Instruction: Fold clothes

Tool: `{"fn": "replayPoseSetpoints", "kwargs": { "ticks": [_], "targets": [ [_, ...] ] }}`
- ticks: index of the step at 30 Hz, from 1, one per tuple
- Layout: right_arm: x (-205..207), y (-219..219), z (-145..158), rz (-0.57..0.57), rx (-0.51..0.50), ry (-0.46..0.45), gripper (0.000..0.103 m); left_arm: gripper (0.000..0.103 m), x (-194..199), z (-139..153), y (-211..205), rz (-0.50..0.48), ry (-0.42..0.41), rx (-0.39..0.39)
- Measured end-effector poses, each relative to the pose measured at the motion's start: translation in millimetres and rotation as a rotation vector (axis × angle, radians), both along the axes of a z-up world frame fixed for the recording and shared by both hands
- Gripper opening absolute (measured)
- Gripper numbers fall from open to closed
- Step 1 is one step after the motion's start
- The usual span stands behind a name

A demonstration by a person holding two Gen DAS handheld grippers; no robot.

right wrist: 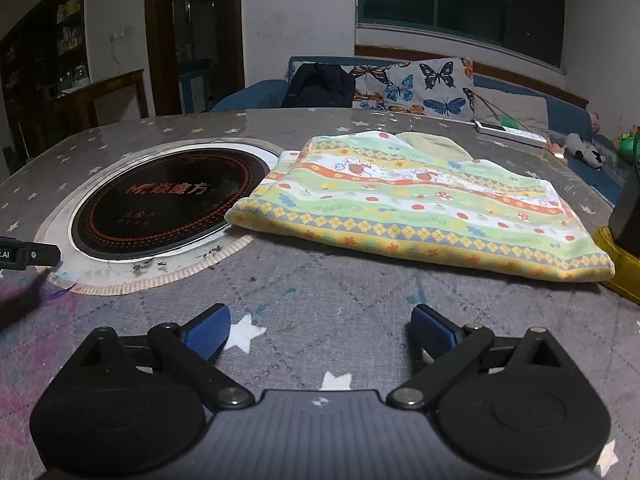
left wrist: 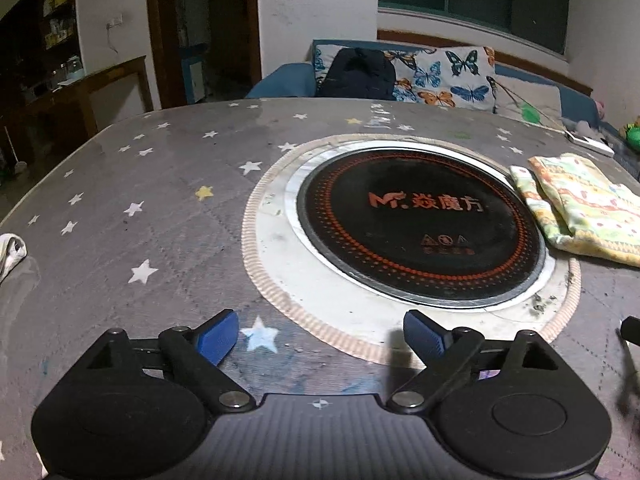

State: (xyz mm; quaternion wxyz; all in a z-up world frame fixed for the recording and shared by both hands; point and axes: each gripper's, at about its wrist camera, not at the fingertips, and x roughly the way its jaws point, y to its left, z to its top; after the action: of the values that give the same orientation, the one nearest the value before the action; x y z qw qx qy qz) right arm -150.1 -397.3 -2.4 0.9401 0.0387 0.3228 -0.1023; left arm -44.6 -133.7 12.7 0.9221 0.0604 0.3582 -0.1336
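Observation:
A folded patterned garment [right wrist: 416, 208], yellow, green and white with orange bands, lies flat on the grey star-print table cover [right wrist: 320, 292], its left corner over the rim of the round black hob. It also shows at the right edge of the left wrist view [left wrist: 584, 208]. My right gripper [right wrist: 320, 332] is open and empty, low over the table just in front of the garment. My left gripper [left wrist: 320, 336] is open and empty, in front of the hob [left wrist: 420, 224] and left of the garment.
A round black induction hob [right wrist: 168, 208] is set into the table. A white remote [right wrist: 508, 132] lies behind the garment. A yellow-based dark object [right wrist: 624, 240] stands at the right edge. A white cloth [left wrist: 10, 254] lies at the table's left edge. A sofa with butterfly cushions [left wrist: 440, 76] stands beyond.

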Motion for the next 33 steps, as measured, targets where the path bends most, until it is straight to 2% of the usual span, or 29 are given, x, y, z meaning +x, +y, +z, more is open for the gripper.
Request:
{"fn": "replayPoseSetpoints", "kwargs": {
  "ticks": [4, 13, 33],
  "targets": [
    [1, -1, -1, -0.002, 0.005, 0.006, 0.103, 0.098, 2, -1, 5, 0.007, -0.015, -0.01],
    [2, -1, -2, -0.002, 0.004, 0.009, 0.103, 0.103, -3, -11, 11, 0.008, -0.034, -0.026],
    [2, -2, -3, 0.0, 0.007, 0.009, 0.103, 0.103, -5, -13, 7, 0.015, -0.054, -0.008]
  ]
}}
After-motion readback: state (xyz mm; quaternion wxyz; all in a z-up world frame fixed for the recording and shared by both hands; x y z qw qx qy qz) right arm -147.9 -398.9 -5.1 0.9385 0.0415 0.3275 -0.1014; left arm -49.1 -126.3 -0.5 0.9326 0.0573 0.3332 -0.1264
